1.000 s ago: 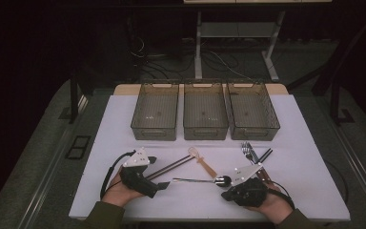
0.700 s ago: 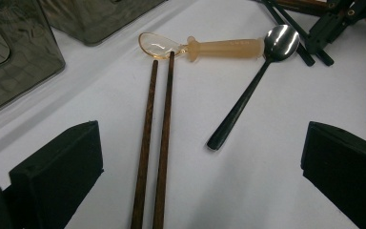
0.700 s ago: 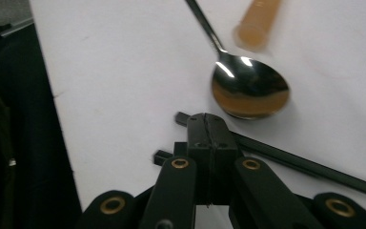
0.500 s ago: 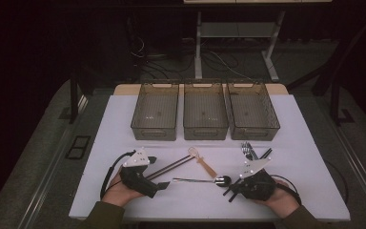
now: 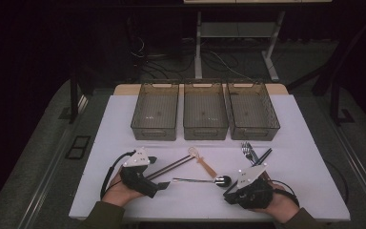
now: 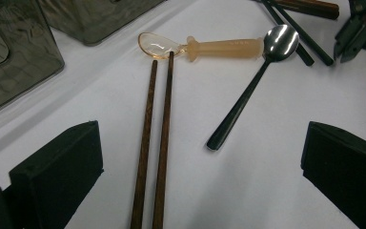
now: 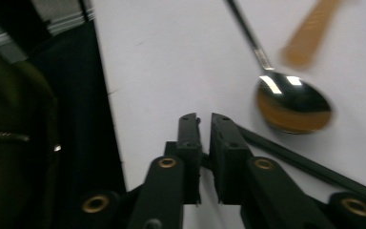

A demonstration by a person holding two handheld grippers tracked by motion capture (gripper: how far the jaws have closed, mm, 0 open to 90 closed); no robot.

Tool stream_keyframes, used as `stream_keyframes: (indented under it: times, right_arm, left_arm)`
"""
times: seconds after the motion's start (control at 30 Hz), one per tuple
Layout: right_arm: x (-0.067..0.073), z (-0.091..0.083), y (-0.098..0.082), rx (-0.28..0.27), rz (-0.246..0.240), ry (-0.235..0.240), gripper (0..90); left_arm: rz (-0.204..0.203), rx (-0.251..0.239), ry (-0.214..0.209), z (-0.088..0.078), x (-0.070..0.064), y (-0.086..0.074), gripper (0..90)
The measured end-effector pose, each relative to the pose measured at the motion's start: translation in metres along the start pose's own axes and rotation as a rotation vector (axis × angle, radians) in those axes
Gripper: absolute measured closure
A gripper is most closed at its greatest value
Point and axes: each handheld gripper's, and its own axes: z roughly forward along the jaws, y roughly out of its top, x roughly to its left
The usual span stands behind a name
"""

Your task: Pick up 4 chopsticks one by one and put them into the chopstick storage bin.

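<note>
Two grippers rest at the near edge of a white table, cutlery between them.

The left gripper (image 5: 164,185) has its jaws spread wide and empty; in its own view a pair of brown chopsticks (image 6: 153,143) runs up between them to the bowl of an orange plastic spoon (image 6: 205,46). The right gripper (image 7: 201,125) has its jaws all but closed, a thin slit left, nothing in them. Just beyond its tips lies the metal spoon (image 7: 290,105) (blurred here), bowl toward the right gripper, dark handle toward the left. Three bins (image 5: 205,131) stand in a row farther back, with forks (image 5: 248,151) near the right one.
</note>
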Motion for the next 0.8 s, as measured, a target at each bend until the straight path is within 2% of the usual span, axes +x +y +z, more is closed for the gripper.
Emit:
stream_keyframes:
  times: [0.17, 0.23, 0.5, 0.8]
  right_arm:
    - [0.0, 0.006, -0.001, 0.027, -0.037, 0.006, 89.5]
    - [0.001, 0.007, 0.0, 0.033, -0.011, 0.003, 89.8]
    - [-0.005, 0.005, -0.003, 0.033, 0.03, -0.035, 89.9]
    - [-0.014, -0.002, -0.007, 0.028, 0.09, -0.099, 90.0]
  left_arm:
    - [0.001, -0.001, 0.001, 0.0, 0.0, 0.0, 0.0]
    - [0.0, 0.0, 0.0, 0.0, 0.0, 0.0, 0.0]
    - [0.0, 0.0, 0.0, 0.0, 0.0, 0.0, 0.0]
    - [-0.003, -0.001, 0.0, 0.0, -0.001, 0.0, 0.0]
